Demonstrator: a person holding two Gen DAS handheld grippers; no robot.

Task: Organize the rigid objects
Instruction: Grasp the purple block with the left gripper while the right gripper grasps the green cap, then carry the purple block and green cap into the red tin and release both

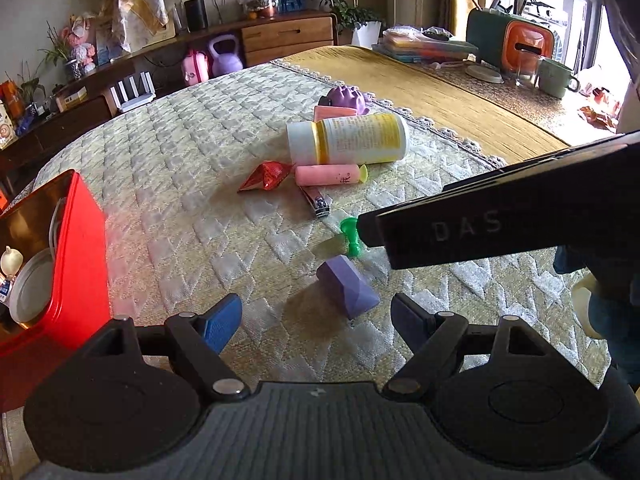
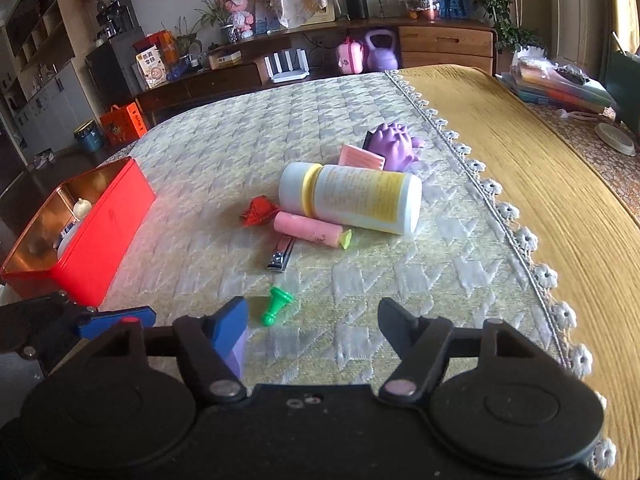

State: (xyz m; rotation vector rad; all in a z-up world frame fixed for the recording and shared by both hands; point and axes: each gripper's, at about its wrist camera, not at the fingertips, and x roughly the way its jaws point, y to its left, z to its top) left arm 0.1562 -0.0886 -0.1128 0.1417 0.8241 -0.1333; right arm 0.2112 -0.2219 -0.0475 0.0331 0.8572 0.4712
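Observation:
A purple faceted block (image 1: pixel 348 286) lies on the quilted cloth just ahead of my left gripper (image 1: pixel 316 320), which is open, the block in line with the gap between its blue pads. My right gripper (image 2: pixel 314 326) is open too, low over a small green pawn (image 2: pixel 276 306) that lies between its fingers, nearer the left one, untouched. In the left wrist view that pawn (image 1: pixel 350 236) sits at the tip of the right gripper's black finger (image 1: pixel 460 232). Further back lie a white bottle (image 2: pixel 352 198), a pink cylinder (image 2: pixel 310 230), a nail clipper (image 2: pixel 280 254) and a red foil piece (image 2: pixel 258 210).
A red tin box (image 2: pixel 108 232) stands open at the left, several items inside. A purple spiky toy (image 2: pixel 394 146) and a pink block (image 2: pixel 360 157) lie behind the bottle. A yellow runner (image 2: pixel 540 160) with a lace edge covers the right side; a mug (image 1: pixel 556 78) stands there.

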